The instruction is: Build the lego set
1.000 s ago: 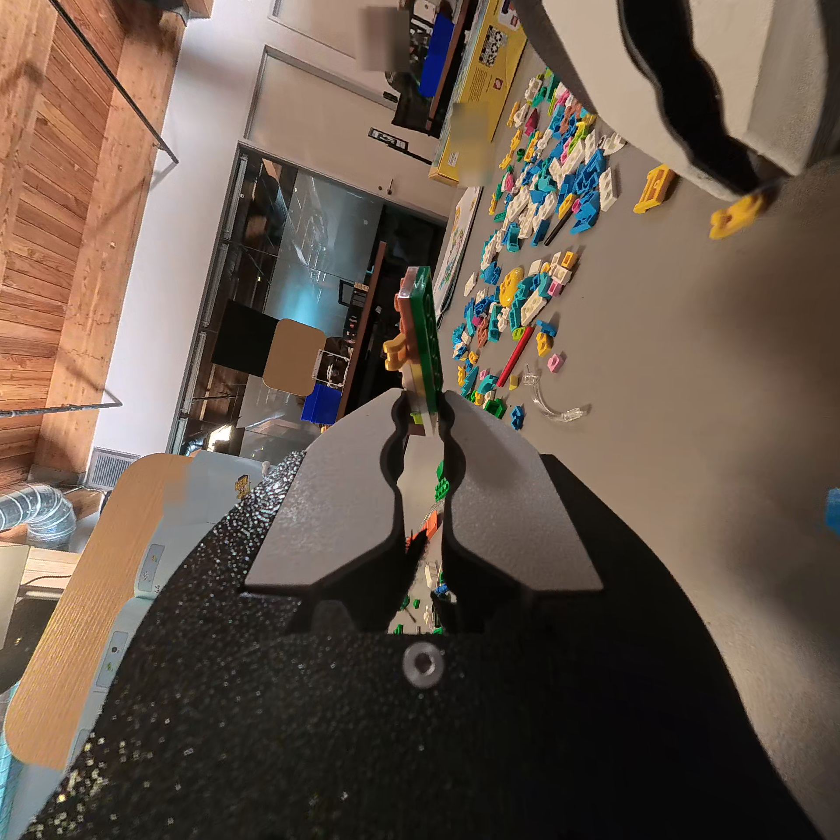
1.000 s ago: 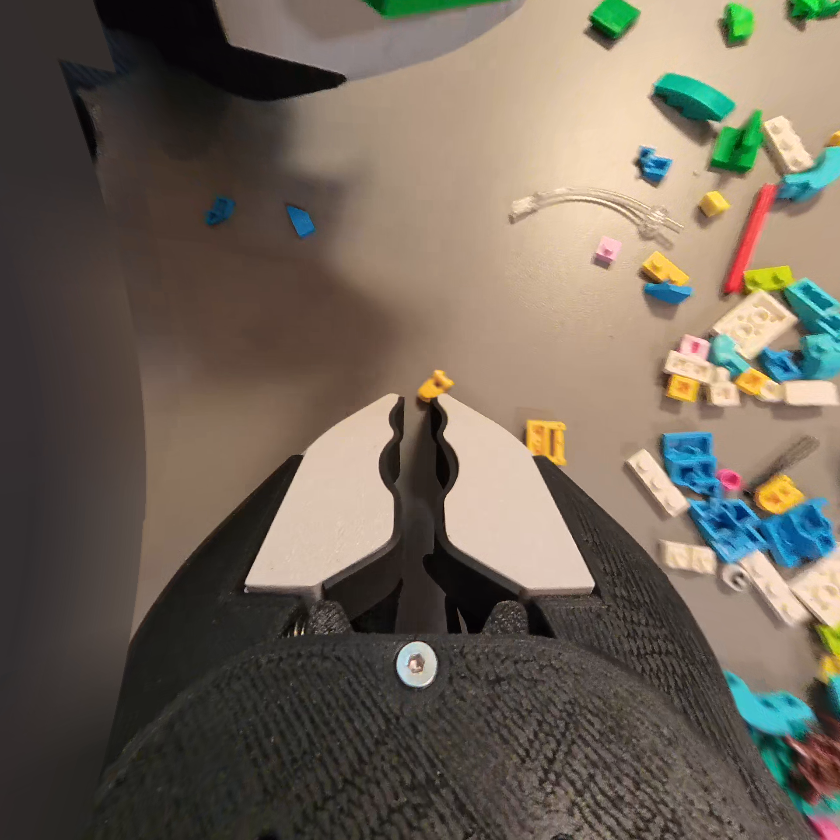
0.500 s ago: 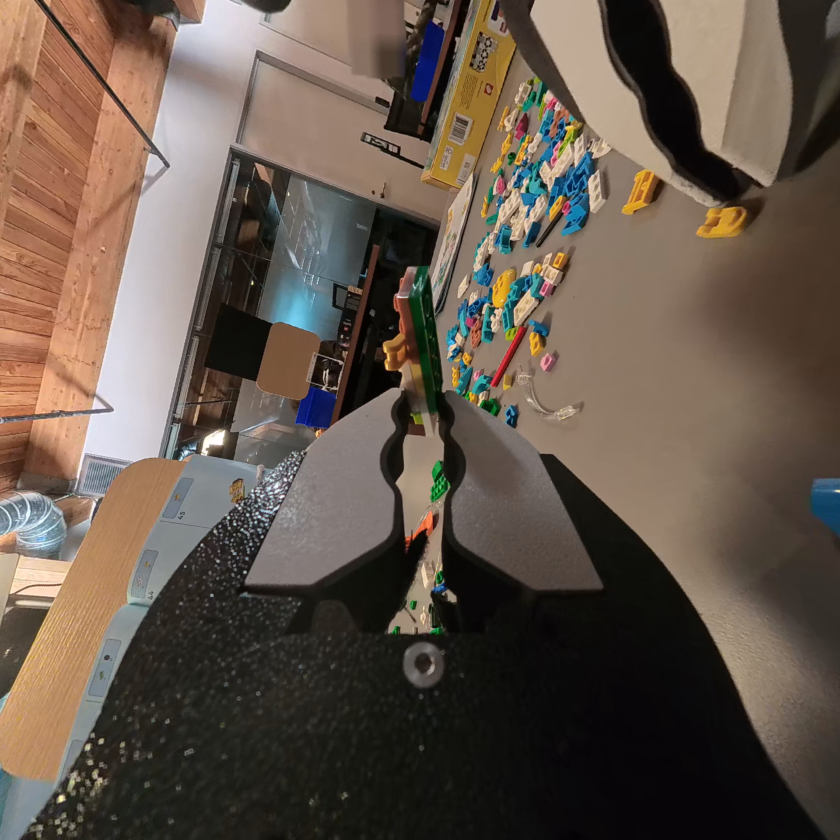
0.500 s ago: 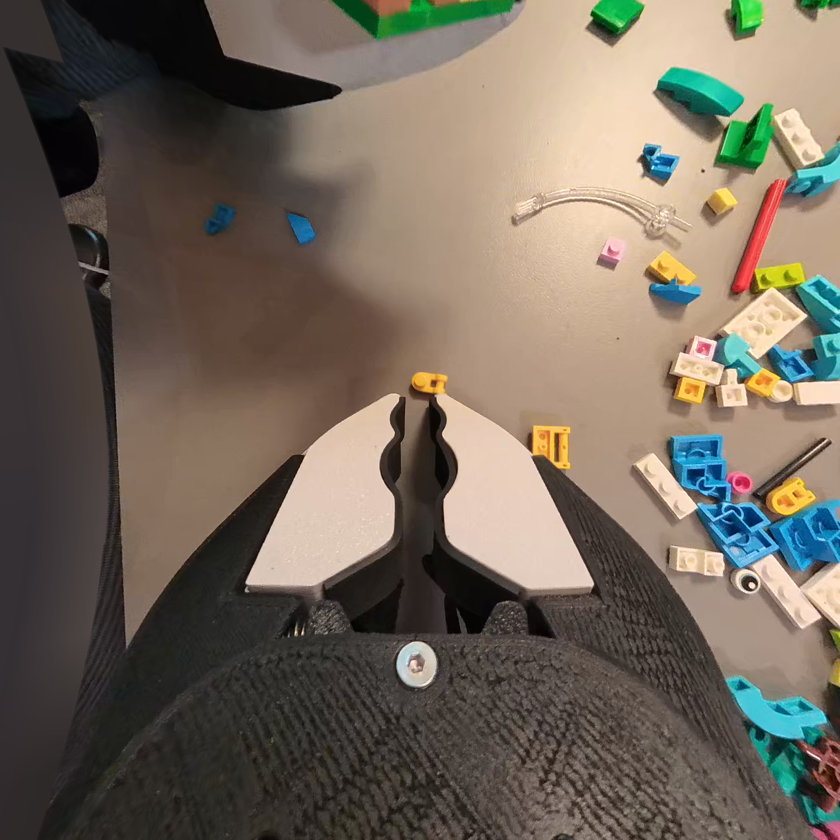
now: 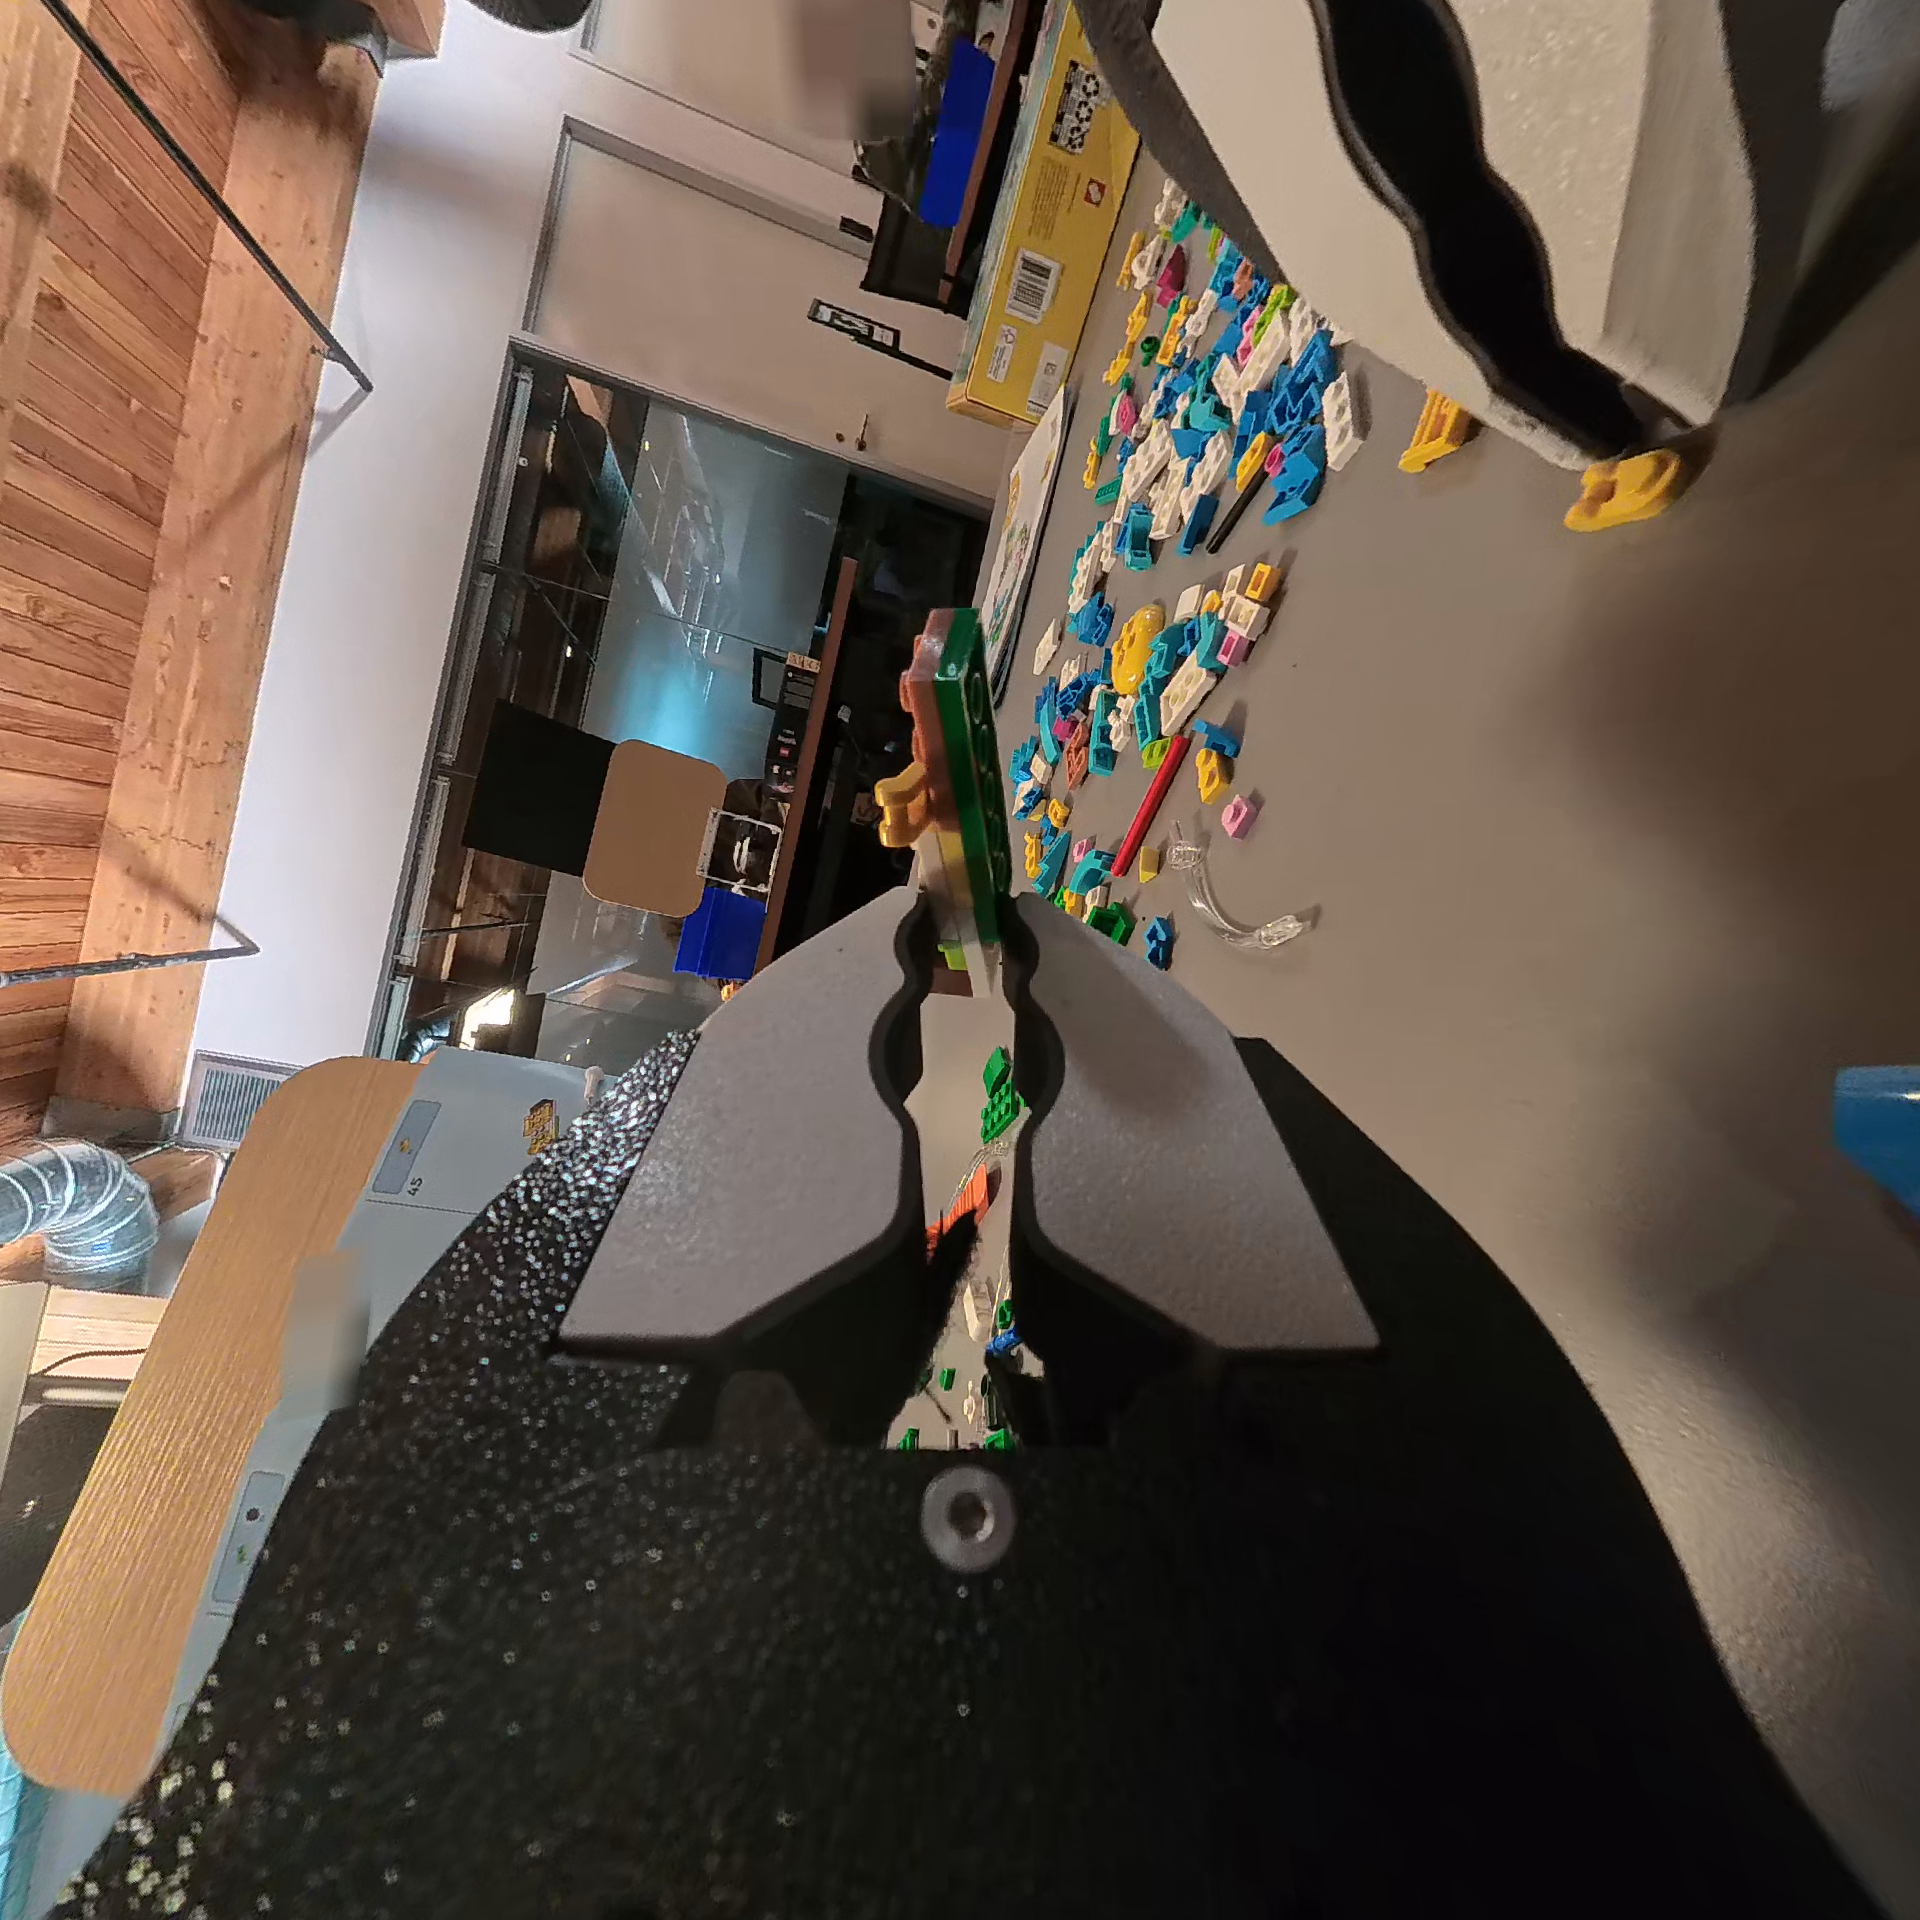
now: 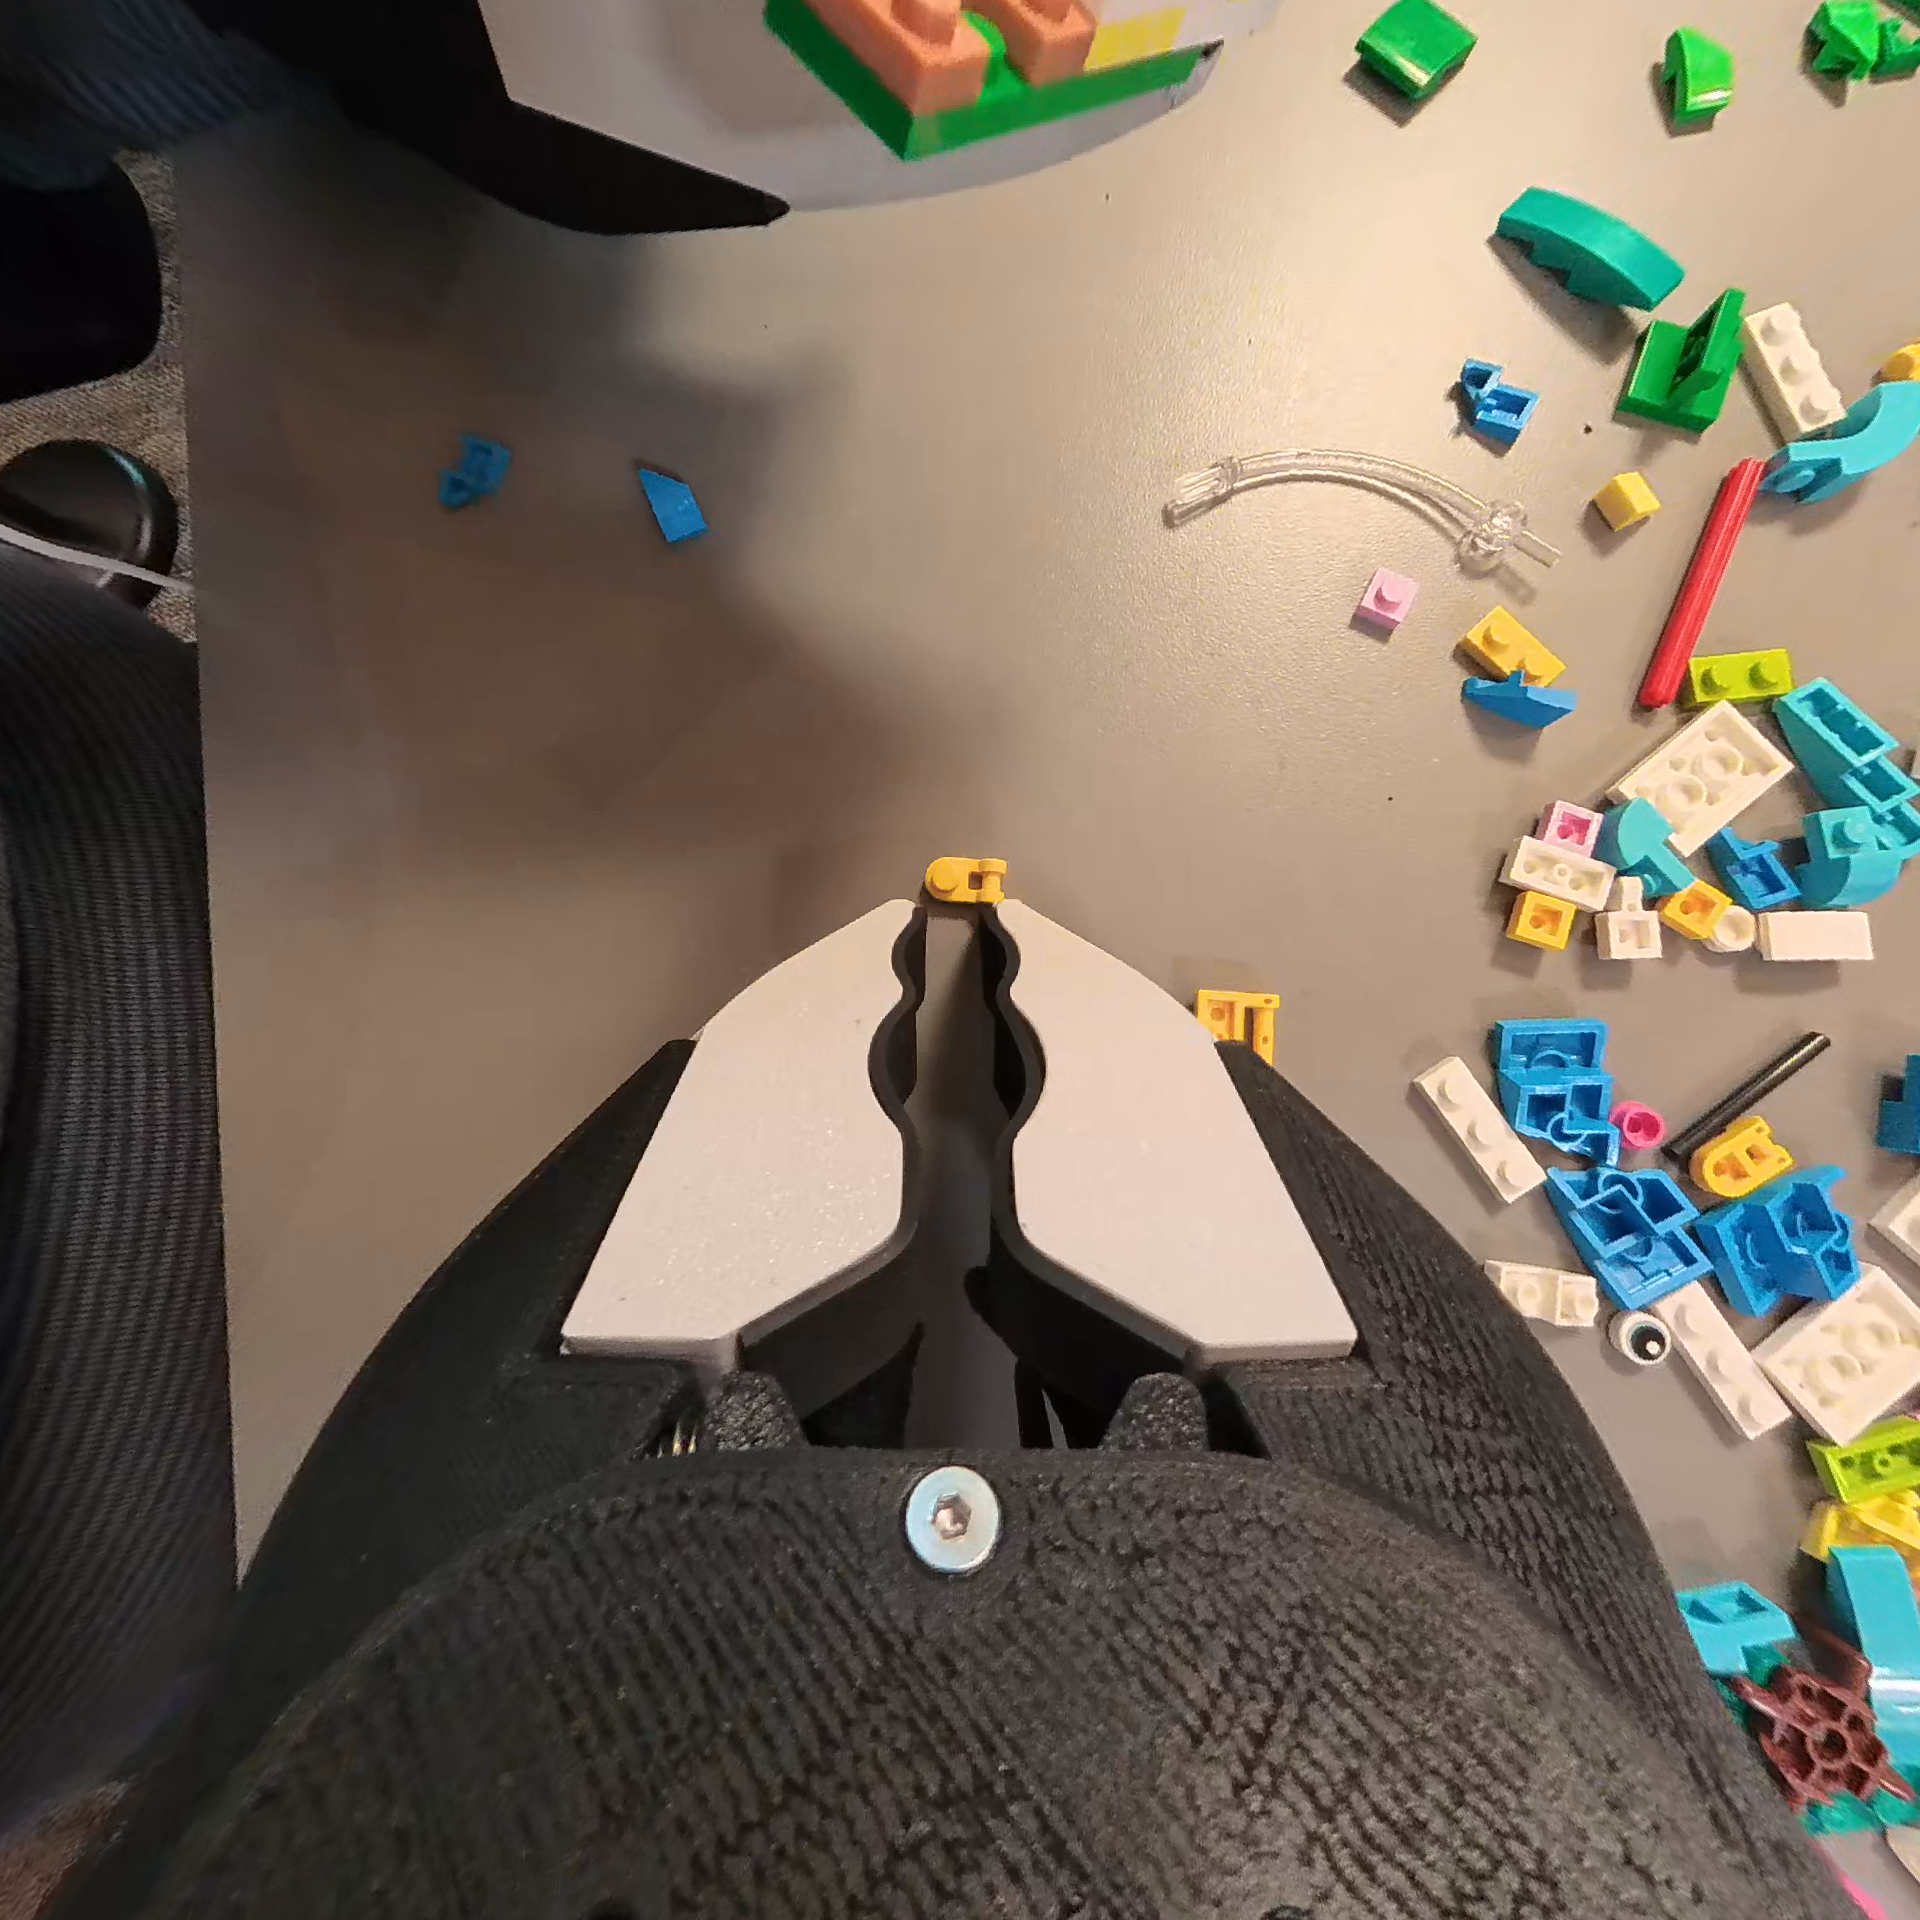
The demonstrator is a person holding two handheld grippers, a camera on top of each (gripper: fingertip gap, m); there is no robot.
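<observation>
My left gripper (image 5: pixel 961 925) is shut on the edge of a small build: a green plate (image 5: pixel 975 748) with brown and yellow bricks, held upright above the grey table (image 5: pixel 1507 935). The build also shows at the top of the right wrist view (image 6: pixel 987 73). My right gripper (image 6: pixel 958 906) has its jaws nearly closed, tips down at the table. A small yellow clip piece (image 6: pixel 966 881) lies flat on the table, touching the tips. In the left wrist view the right gripper (image 5: pixel 1636 442) stands just above that piece (image 5: pixel 1626 494).
Loose bricks (image 6: pixel 1662 1195) spread over the table's right side, with a clear curved tube (image 6: pixel 1351 494), a red rod (image 6: pixel 1704 582) and a yellow plate (image 6: pixel 1236 1023). Two small blue pieces (image 6: pixel 673 504) lie left. A yellow box (image 5: pixel 1049 239) and booklet (image 5: pixel 1023 540) lie far off. Tip to tip, the grippers are about 12 cm apart. The red rod (image 6: pixel 1704 582) is about equally far from each gripper, around 12 cm.
The yellow clip piece went from tilted at my right fingertips to lying flat on the table. The build in my left gripper has come further into the right wrist view.
</observation>
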